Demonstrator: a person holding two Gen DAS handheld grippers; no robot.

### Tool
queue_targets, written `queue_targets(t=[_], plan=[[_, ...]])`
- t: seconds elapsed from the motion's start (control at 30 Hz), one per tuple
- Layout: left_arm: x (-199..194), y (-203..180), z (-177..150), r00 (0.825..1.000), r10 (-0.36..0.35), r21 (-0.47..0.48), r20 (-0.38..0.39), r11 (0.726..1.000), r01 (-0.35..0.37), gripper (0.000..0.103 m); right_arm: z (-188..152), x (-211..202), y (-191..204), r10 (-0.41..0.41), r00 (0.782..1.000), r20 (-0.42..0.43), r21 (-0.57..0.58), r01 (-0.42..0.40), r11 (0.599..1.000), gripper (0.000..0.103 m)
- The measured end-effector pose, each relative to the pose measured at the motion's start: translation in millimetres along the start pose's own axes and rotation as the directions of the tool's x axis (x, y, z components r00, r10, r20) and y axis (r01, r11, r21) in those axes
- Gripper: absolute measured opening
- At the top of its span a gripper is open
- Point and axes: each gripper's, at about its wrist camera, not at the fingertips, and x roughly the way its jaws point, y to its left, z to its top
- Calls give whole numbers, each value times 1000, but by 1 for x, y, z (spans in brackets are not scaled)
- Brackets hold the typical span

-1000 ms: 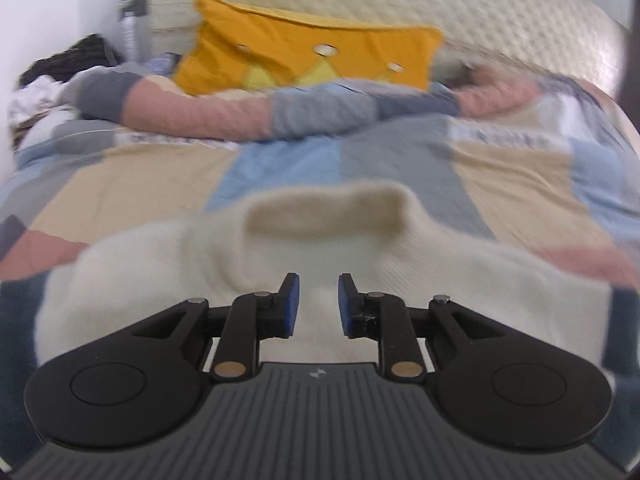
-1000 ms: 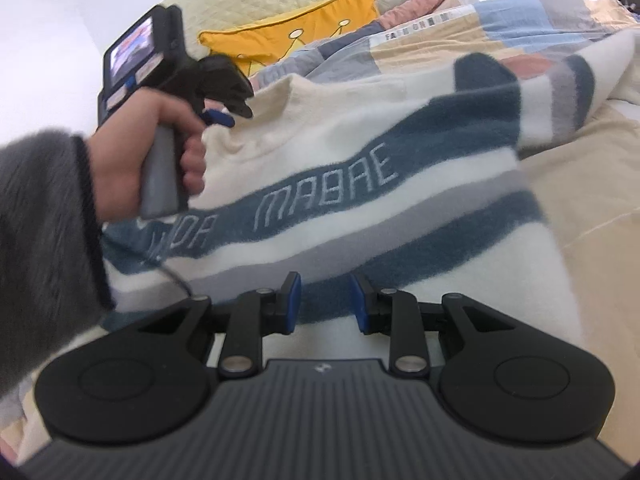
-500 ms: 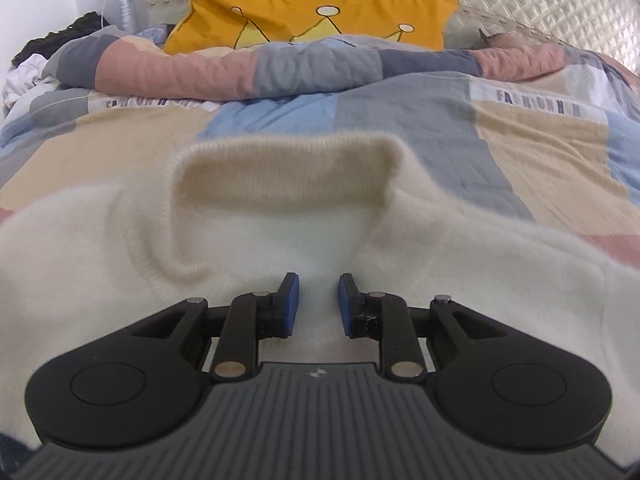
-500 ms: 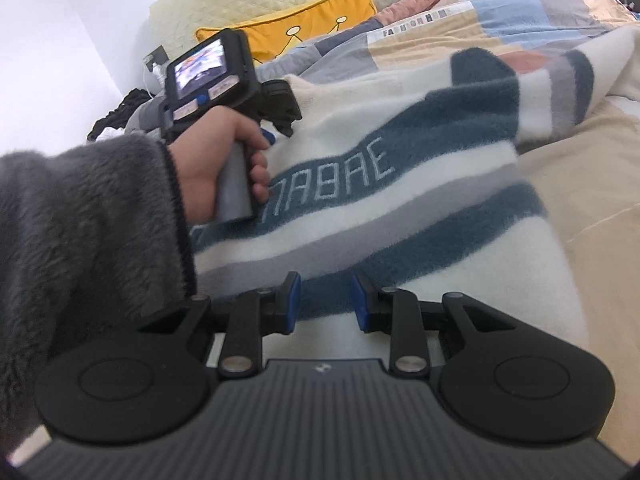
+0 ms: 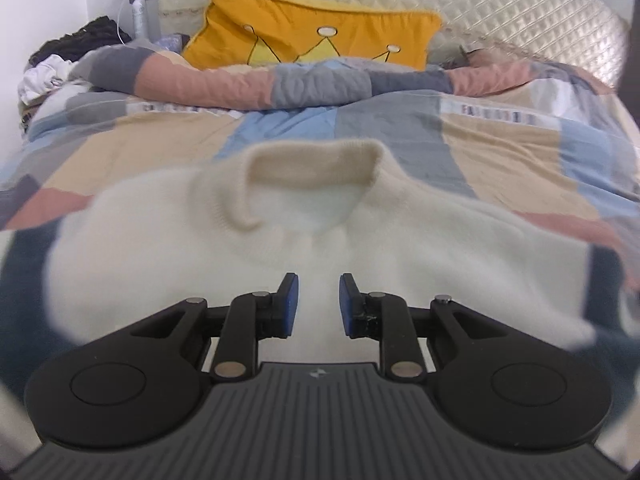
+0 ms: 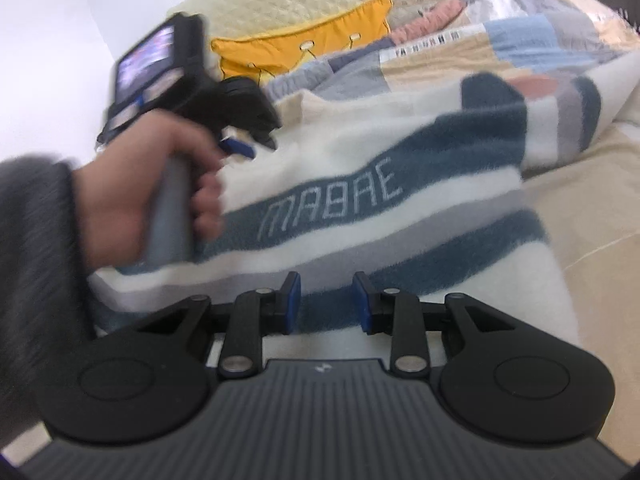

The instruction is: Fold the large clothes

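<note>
The letters "MABAE" are showing in white on a dark blue stripe of the sweater [image 6: 360, 216]. More letters are hiding behind the hand [image 6: 132, 200]. Small dark letters are sitting on a white strip of the blanket [image 6: 430, 42], too blurry to read.

Ahead of left gripper [image 5: 319, 300]: cream sweater [image 5: 360, 248] lies flat on the quilt [image 5: 500, 148]; its collar [image 5: 312, 160] stands up as a low ridge; open quilt beyond it
Head of bed: rolled quilt edge [image 5: 248, 84] crosses the whole width; yellow pillow [image 5: 320, 40] and headboard [image 5: 520, 36] close it off behind
Far left corner: heap of clothes [image 5: 60, 60] and a bottle [image 5: 139, 16] block the way
Ahead of right gripper [image 6: 326, 300]: striped sweater front clear; left hand [image 6: 132, 196] with its gripper fills the left side
Right side: bare sheet [image 6: 592, 216] is free; bunched sleeve [image 6: 560, 112] rises above it
</note>
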Motion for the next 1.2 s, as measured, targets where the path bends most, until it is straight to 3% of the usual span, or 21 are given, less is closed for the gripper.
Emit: queue_targets(t=[0.27, 0.6, 0.87, 1.2], plan=[[-127, 48, -51, 999, -13, -37, 46, 999, 15, 26, -1, -32, 12, -1, 998, 66, -75, 6, 997, 33], [-239, 98, -131, 997, -40, -93, 64, 995, 46, 26, -17, -81, 29, 3, 996, 92, -127, 8, 992, 33], [-271, 113, -189, 994, -96, -89, 53, 991, 100, 26, -24, -116, 39, -9, 991, 133, -128, 26, 991, 33], [-270, 116, -209, 989, -140, -98, 53, 985, 144, 26, -28, -127, 43, -87, 984, 156, -105, 105, 989, 33]])
